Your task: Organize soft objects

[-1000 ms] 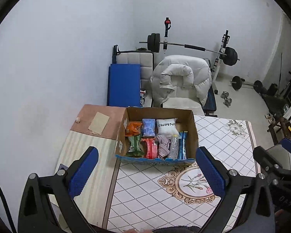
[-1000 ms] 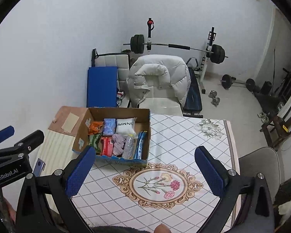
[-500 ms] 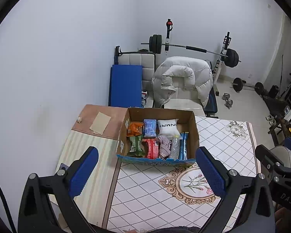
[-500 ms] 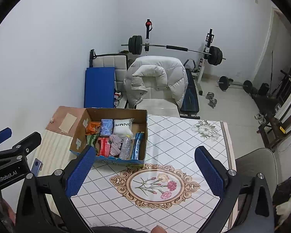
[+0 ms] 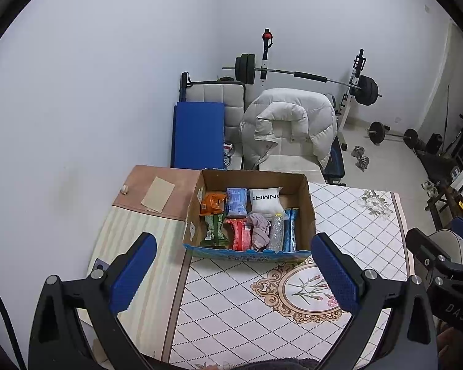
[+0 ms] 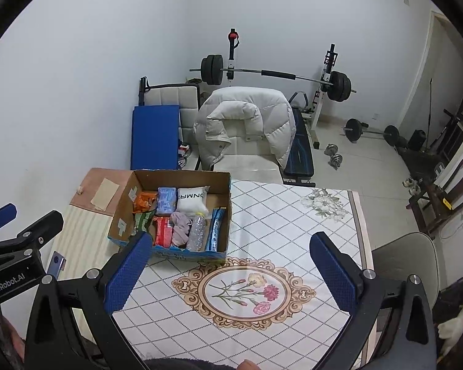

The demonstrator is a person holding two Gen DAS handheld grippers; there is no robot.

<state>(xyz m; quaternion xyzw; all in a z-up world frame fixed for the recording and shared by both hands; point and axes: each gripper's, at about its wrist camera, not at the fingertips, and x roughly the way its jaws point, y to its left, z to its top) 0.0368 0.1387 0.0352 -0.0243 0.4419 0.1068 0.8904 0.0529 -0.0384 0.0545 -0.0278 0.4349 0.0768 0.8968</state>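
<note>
A cardboard box [image 5: 304, 197] [image 6: 222, 182] stands on the table's far part, filled with soft packs: an orange bag [image 5: 212, 203], a blue pack [image 5: 236, 202], a white pouch [image 5: 265, 200] [image 6: 192, 199], a green pack [image 5: 214, 229], a red pack [image 5: 240, 236] [image 6: 163, 231], a pink cloth [image 5: 259, 231] [image 6: 180, 226], a clear bottle [image 5: 276, 231] and a blue stick pack [image 5: 290, 229]. My left gripper [image 5: 231, 274] is open and empty, high above the table's near side. My right gripper [image 6: 230, 273] is open and empty above the floral medallion [image 6: 244, 289].
The table [image 6: 293, 215] has a checked cloth [image 5: 355, 222], a striped mat [image 5: 139, 240] and a brown board with paper [image 5: 159, 194] at the left. Behind stand a chair with a white jacket [image 5: 290, 123], a blue mat [image 5: 197, 135] and a barbell rack [image 5: 305, 77].
Both grippers have drawn back and risen a little; the box looks slightly smaller and farther. Both stay open and empty.
</note>
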